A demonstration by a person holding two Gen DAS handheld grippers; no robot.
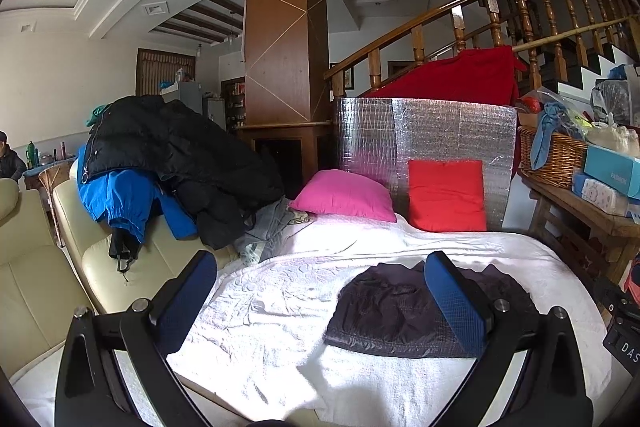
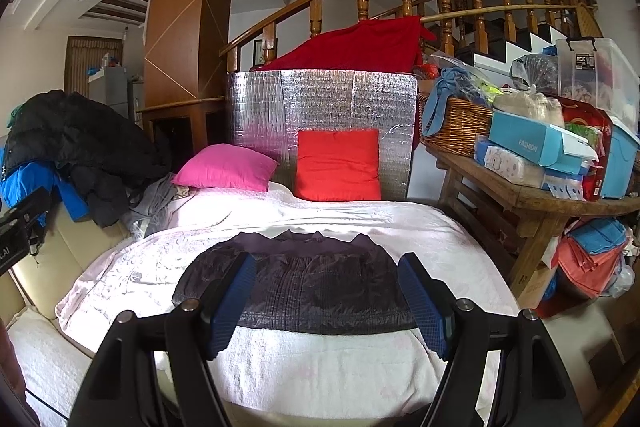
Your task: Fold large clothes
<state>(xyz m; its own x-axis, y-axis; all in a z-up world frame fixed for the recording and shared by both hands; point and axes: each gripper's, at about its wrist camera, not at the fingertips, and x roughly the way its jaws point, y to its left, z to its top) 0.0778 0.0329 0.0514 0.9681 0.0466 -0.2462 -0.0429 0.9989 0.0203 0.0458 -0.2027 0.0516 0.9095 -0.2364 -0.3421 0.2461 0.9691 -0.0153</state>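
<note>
The right finger [image 1: 456, 303] of the left tongs [image 1: 320, 303] covered the middle of a dark folded garment [image 1: 384, 311] on the bed. A seated person [image 1: 8, 159] was cut off at the left edge. A black jacket [image 1: 172, 151] buried most of a blue one [image 1: 120, 199]. Behind a silver foil panel [image 2: 320, 99], a red cloth [image 2: 360, 47] showed only its top. Bottles [image 1: 34, 153] on the far counter were too small to identify.

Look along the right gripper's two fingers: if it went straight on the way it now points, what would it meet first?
Most likely the dark folded garment lying on the white blanket. The right gripper is open and holds nothing, aimed slightly downward at it. Depth is hard to judge; it might touch the blanket just before the garment's near edge.
</note>
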